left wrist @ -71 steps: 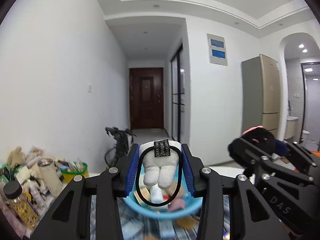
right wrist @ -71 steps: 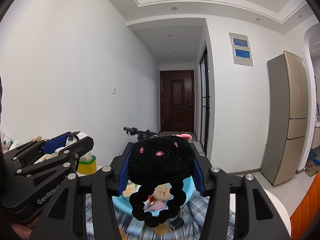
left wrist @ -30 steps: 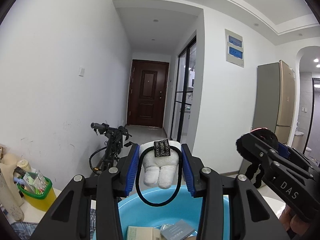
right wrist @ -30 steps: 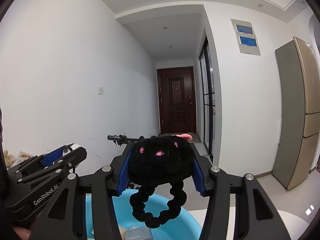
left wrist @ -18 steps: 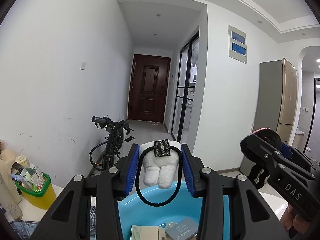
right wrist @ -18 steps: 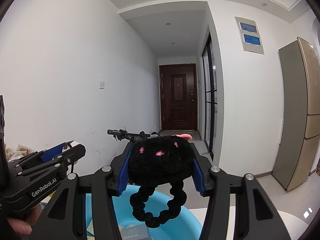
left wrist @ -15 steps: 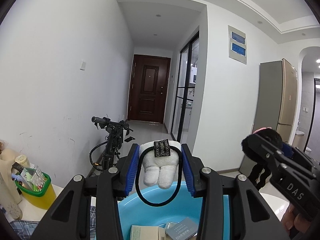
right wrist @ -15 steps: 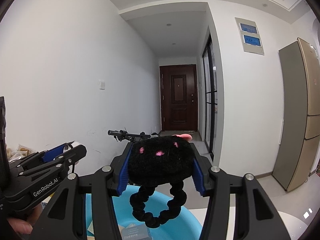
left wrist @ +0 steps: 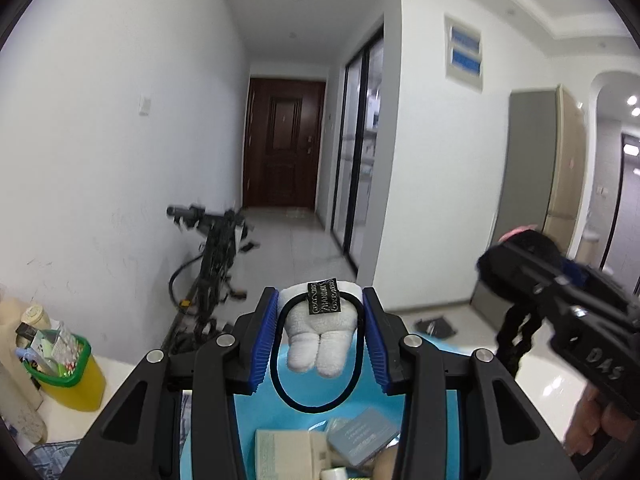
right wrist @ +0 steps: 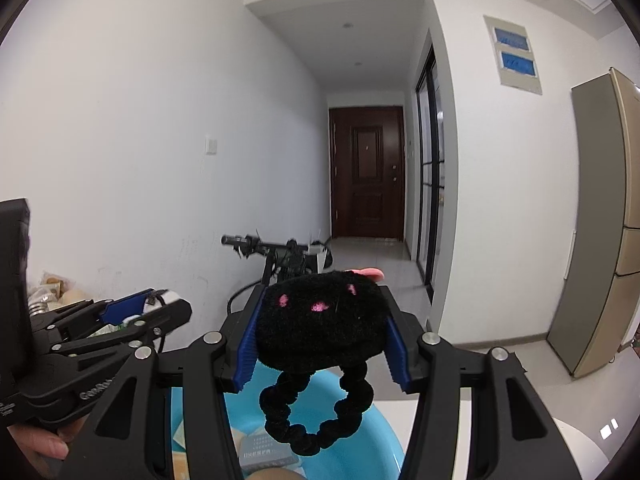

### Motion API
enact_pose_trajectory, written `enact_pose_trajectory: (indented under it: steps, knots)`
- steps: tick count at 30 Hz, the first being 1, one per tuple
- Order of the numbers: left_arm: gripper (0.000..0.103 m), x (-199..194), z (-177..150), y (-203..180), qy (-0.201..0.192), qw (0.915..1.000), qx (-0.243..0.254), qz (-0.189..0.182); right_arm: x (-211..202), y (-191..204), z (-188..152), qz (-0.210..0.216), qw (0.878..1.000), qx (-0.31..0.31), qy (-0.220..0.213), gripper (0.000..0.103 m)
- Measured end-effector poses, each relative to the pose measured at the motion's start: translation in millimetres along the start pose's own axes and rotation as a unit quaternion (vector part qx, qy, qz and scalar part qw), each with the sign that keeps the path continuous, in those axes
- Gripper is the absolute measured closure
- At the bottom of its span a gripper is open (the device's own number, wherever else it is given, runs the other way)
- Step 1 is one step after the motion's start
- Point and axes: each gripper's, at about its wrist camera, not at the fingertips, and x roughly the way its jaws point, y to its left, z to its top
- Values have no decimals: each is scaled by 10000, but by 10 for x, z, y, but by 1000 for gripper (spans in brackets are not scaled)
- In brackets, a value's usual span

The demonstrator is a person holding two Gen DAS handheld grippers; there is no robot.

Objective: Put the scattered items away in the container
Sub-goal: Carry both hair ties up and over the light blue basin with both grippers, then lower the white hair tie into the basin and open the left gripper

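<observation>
My left gripper (left wrist: 320, 322) is shut on a white plush hair tie (left wrist: 316, 344); its black elastic loop hangs over a blue basin (left wrist: 450, 396). In the basin lie a grey-blue box (left wrist: 362, 436) and a pale box (left wrist: 282, 448). My right gripper (right wrist: 322, 334) is shut on a black plush hair tie (right wrist: 320, 320) with pink spots, and its scrunched loop dangles above the basin (right wrist: 372, 440). Each gripper shows in the other's view: the right gripper (left wrist: 520, 268) at the right edge, the left gripper (right wrist: 156, 304) at the left.
A yellow bin with a green rim (left wrist: 70, 376) full of small items stands left of the basin, with bottles (left wrist: 18, 404) beside it. A bicycle (left wrist: 212, 264) leans on the wall behind. A fridge (left wrist: 538, 188) stands at the right. A hand (right wrist: 38, 446) holds the left gripper.
The left gripper has sunk and tipped down toward the basin, so more of the boxes inside shows. The right gripper has hardly moved. Both still hold their hair ties.
</observation>
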Motion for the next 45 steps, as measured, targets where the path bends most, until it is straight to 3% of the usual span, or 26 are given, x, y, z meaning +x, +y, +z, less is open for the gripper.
enact_pose_trajectory:
  steps: [7,14,28,35,45]
  knots:
    - [60,372,-118,72,923,9954,-129,-228,176,-19,-49,147,9986,-126,498,52]
    - [60,564,-217,17,1408,9893,-91,-364,419,-5,-208,403,9929,-145,1107,51]
    - [60,967,-476,-13,2211,9746,-29,-355,433,-43,-244,407,9921,-150,1178,51]
    - [60,1035,-551,-51,2388,9702,54,-408,441,-54,-268,404,9922,-168,1167,51]
    - [60,920,-697,-418,2548,9605,524,-994,432,-86,-283,308,9930,-132,1129,51]
